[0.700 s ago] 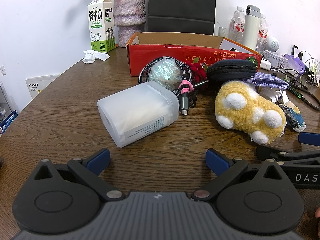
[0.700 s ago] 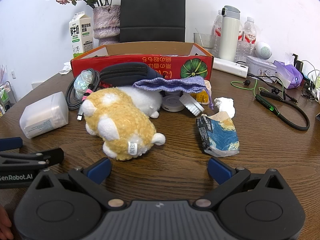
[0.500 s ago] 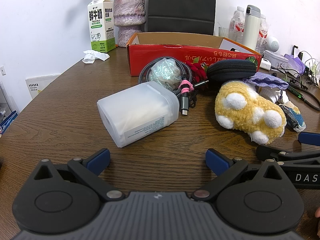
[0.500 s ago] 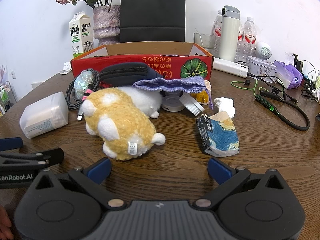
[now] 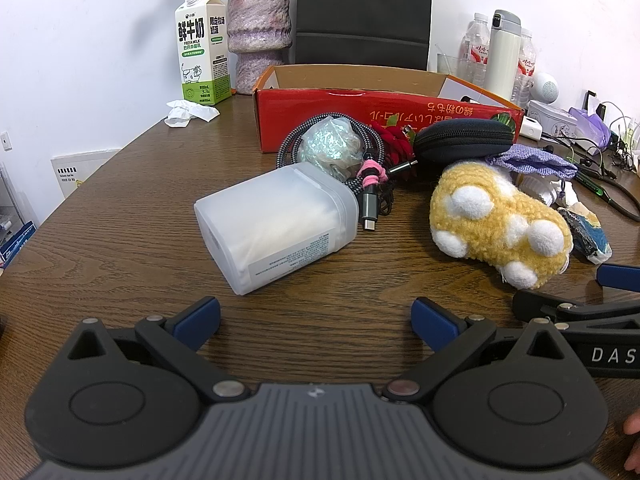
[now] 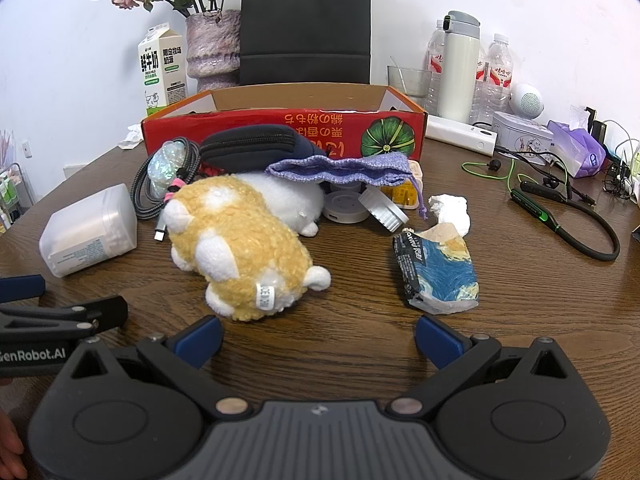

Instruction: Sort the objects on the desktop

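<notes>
Lying on its side, the yellow plush toy (image 6: 240,248) runs diagonally, tail end toward the right gripper (image 6: 318,340). Both grippers, left gripper (image 5: 316,322) included, stand fully open, empty.

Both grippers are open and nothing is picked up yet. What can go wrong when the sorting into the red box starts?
The purple pouch lies partly on the plush toy; lifting the toy may drag it. The braided cable rests against the translucent container, so it could snag. The left gripper and right gripper sit close and might collide.
</notes>
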A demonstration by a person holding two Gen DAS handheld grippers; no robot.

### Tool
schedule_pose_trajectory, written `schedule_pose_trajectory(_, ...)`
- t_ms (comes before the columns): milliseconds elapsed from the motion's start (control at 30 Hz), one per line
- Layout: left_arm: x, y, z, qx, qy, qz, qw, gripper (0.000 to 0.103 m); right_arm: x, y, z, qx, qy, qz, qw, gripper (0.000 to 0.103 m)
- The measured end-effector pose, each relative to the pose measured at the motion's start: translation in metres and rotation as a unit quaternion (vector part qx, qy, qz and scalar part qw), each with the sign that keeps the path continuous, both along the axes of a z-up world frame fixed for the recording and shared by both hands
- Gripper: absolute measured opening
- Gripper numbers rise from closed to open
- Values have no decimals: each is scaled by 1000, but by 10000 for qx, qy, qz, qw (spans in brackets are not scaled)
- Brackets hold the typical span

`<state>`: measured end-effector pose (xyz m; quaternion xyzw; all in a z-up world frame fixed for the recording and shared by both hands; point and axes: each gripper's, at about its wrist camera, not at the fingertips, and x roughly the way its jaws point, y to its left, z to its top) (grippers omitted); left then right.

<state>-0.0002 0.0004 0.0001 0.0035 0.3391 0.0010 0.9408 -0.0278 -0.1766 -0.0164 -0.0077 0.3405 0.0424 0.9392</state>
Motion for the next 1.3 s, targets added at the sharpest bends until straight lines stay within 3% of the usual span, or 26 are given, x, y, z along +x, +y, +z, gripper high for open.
schedule_pose_trajectory(300,-2,0,0,42,-16,-52,10000,103,0,0,0,-11,5,6,10000,103)
schedule_pose_trajectory(433,-8,5,8,400,-45,-764,9963,103,-1,1,0,-36,9,92,10000,103)
schedule_pose_trajectory(533,-15,14,22,484,-635,-1047,9913,103,-4,-2,2,-12,122,192,9997,103)
schedule_pose_trajectory(667,6,25,31,932,-960,-1401,9811,103,-17,-12,11,291,-49,528,9982,94)
schedule_pose_trajectory(800,53,37,22,718,-398,-1678,9824,103,-20,-22,27,-89,-436,484,9978,93)
schedule_pose_trajectory(867,65,41,15,539,-207,-1727,9833,98,-14,-34,32,-271,-571,243,9977,89)
schedule_pose_trajectory(900,69,43,12,393,-80,-1737,9840,89,-8,-41,33,-229,-535,130,9982,86)
schedule_pose_trajectory(1033,61,52,10,64,61,-1410,9900,74,23,-70,24,210,-205,-231,9993,69)
schedule_pose_trajectory(1167,44,43,7,213,127,-1331,9908,73,45,-72,7,242,-29,-98,9997,68)
schedule_pose_trajectory(1233,47,44,6,45,136,-1252,9920,76,47,-66,4,104,-114,-96,9998,66)
schedule_pose_trajectory(1300,54,43,10,5,184,-1128,9934,66,46,-60,4,38,-175,-61,9998,45)
